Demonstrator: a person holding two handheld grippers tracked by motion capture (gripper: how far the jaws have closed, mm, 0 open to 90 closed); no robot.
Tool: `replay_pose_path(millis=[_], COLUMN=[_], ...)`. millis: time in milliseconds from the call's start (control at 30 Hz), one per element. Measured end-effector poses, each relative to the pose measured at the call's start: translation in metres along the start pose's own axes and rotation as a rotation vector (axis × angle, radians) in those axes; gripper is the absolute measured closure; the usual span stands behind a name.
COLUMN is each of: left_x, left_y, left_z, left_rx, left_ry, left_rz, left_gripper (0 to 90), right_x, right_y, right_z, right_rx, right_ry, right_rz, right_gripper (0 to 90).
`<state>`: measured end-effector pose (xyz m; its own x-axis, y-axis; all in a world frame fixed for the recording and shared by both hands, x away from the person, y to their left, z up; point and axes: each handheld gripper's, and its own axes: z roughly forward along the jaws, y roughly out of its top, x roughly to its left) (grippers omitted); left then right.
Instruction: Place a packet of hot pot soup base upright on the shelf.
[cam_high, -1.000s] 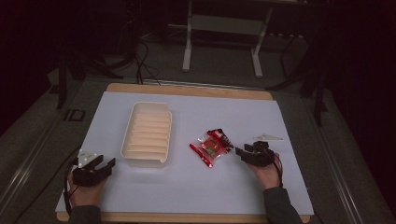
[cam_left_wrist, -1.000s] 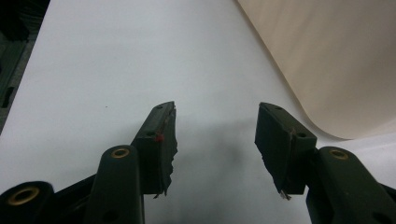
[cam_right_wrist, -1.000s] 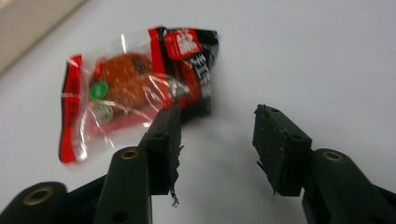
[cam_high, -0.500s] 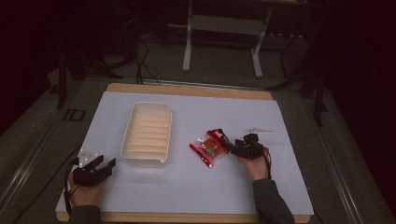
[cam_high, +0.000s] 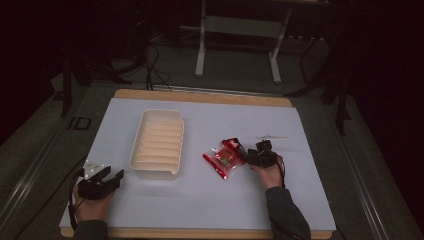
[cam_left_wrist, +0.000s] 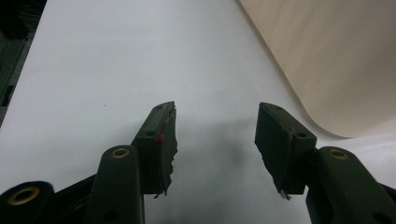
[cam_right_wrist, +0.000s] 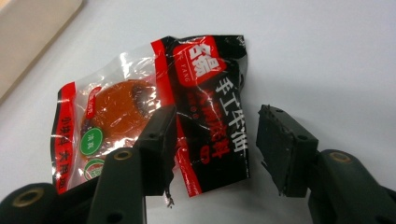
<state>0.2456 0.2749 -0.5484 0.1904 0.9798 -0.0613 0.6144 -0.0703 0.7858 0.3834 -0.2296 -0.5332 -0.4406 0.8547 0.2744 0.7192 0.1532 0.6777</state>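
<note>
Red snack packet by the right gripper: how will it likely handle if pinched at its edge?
The snack packet is glossy, crinkled film, so it probably slips and flexes. Its round filling looks off-centre, so it may droop. The right gripper, open, straddles its flat edge.

A wooden-edged table (cam_high: 200, 96) covered by a white sheet (cam_high: 200, 200) carries 1 cream ribbed tray (cam_high: 158, 142), 1 red snack packet (cam_high: 226, 157) and a thin pale stick (cam_high: 271, 136).

Left claw (cam_high: 111, 176) held low at the near left, jaws spread apart. Right claw (cam_high: 246, 156) reaching forward, jaws likewise gaping.
</note>
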Motion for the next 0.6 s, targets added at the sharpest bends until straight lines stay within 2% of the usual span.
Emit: replay_pose_path(millis=[67, 167, 367, 433, 567, 600], left_x=[0.0000, -0.0001, -0.0019, -0.0017, -0.0018, -0.0018], left_y=[0.0000, 0.0001, 0.0004, 0.0004, 0.0003, 0.0004], left_z=[0.0001, 0.0004, 0.0010, 0.0011, 0.0010, 0.0011], left_rx=[0.000, 0.005, 0.011, 0.010, 0.011, 0.011], left_ry=[-0.001, -0.004, 0.000, -0.001, -0.001, -0.001], left_rz=[0.001, 0.004, 0.021, 0.018, 0.020, 0.020], left_gripper=[48.3, 48.0, 48.0, 48.0, 47.9, 48.0], right_x=[-0.0008, -0.0043, -0.0025, -0.0008, 0.0025, 0.0004], right_y=[-0.0009, -0.0017, -0.0009, -0.0005, 0.0007, 0.0012], right_z=[0.0045, 0.0059, 0.0062, 0.0069, 0.0072, 0.0069], right_rx=[0.024, 0.017, 0.031, 0.042, 0.057, 0.062], right_ry=[0.001, 0.020, 0.017, 0.016, -0.002, 0.006], right_rz=[0.010, 0.040, 0.036, 0.052, 0.051, 0.074], right_gripper=[48.3, 48.0, 52.1, 60.2, 66.1, 71.9])
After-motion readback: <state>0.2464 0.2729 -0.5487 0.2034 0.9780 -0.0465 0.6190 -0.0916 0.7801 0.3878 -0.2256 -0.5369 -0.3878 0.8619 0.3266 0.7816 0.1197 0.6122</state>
